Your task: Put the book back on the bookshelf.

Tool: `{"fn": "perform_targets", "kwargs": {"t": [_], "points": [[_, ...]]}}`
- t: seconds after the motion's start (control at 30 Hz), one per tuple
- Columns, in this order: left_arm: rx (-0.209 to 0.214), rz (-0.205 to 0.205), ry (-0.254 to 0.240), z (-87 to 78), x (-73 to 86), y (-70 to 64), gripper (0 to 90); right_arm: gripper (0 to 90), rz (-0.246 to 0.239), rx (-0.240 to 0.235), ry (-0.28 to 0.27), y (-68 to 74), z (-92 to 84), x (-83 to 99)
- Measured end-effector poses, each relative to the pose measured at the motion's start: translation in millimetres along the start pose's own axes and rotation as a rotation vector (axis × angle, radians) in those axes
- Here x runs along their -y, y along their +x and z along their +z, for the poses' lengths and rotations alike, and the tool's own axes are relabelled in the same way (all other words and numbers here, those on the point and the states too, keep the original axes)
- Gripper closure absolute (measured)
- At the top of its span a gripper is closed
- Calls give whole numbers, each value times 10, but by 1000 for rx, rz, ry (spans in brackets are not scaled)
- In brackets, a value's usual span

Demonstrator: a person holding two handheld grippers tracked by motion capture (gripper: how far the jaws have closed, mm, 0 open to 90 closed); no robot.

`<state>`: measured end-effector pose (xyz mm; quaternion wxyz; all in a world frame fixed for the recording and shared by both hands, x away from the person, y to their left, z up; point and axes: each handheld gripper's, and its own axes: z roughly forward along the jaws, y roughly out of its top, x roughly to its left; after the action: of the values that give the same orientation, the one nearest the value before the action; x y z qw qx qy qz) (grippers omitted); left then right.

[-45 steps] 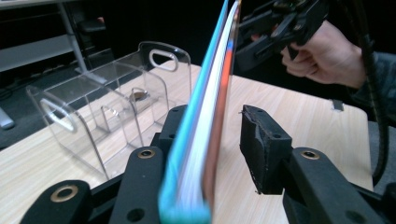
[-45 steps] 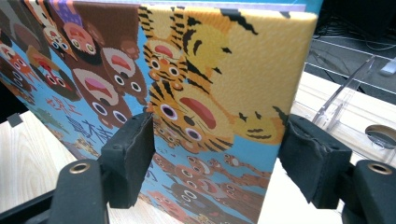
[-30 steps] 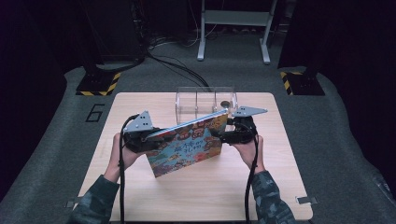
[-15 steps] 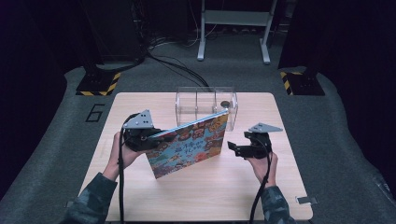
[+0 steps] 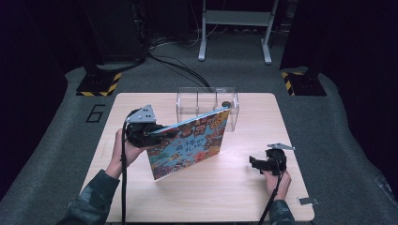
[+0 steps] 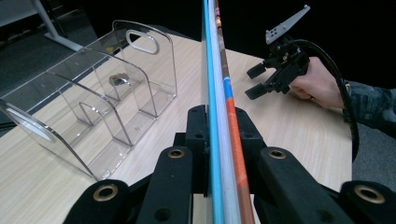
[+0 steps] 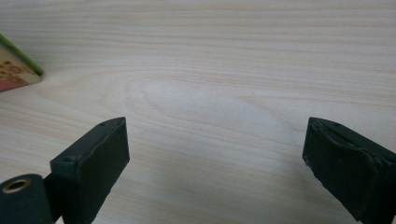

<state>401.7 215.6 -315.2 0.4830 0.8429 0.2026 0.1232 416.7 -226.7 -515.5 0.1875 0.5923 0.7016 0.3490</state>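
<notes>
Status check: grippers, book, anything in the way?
Left gripper shut on picture book, held on edge. Right gripper open, jaws just opening, nothing between. Clear acrylic organizer behind book.

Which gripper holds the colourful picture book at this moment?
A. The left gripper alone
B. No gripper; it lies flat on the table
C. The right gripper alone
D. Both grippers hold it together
A. The left gripper is clamped on the edge of the picture book, which stands tilted on the table, while the right gripper, its jaws just opened, is apart from it with nothing between them.
</notes>
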Motion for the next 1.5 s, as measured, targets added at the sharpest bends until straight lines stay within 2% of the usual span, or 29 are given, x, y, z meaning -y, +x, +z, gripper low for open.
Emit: {"fn": "perform_targets", "kwargs": {"t": [0.03,0.07,0.1,0.13,0.17,0.2,0.23,0.4,0.6,0.77,0.83,1.0,1.37,1.5], "points": [[2,6,10,-6,-20,1,810,66,-1,8,5,-11,12,4],[-9,-7,8,0,-35,-5,811,64,-5,12,13,-23,28,6],[-10,2,16,-7,-49,8,811,63,-21,26,19,-45,39,14],[-17,-7,15,-5,-61,8,811,60,-3,30,21,-44,47,19],[-12,-12,23,-12,-77,20,811,62,-7,30,18,-63,46,27],[-21,1,30,-20,-89,33,811,62,-6,34,8,-78,45,32],[-27,-14,28,-22,-96,30,811,62,-4,38,10,-83,38,37],[-45,-11,38,-85,-152,76,811,58,-11,55,-5,-107,30,64],[-60,-27,18,-192,-211,146,811,55,-18,72,-34,-133,30,99],[-78,-35,7,-275,-257,185,810,55,-49,107,-24,-95,48,111],[-88,-50,-3,-310,-267,193,810,51,-66,123,-15,-77,62,108],[-121,-62,-27,-396,-279,238,810,46,-70,123,-12,-79,65,105],[-201,-138,-63,-520,-263,354,810,41,-73,126,-12,-80,73,100],[-226,-157,-62,-539,-265,383,810,41,-72,126,-12,-80,73,100]]}}
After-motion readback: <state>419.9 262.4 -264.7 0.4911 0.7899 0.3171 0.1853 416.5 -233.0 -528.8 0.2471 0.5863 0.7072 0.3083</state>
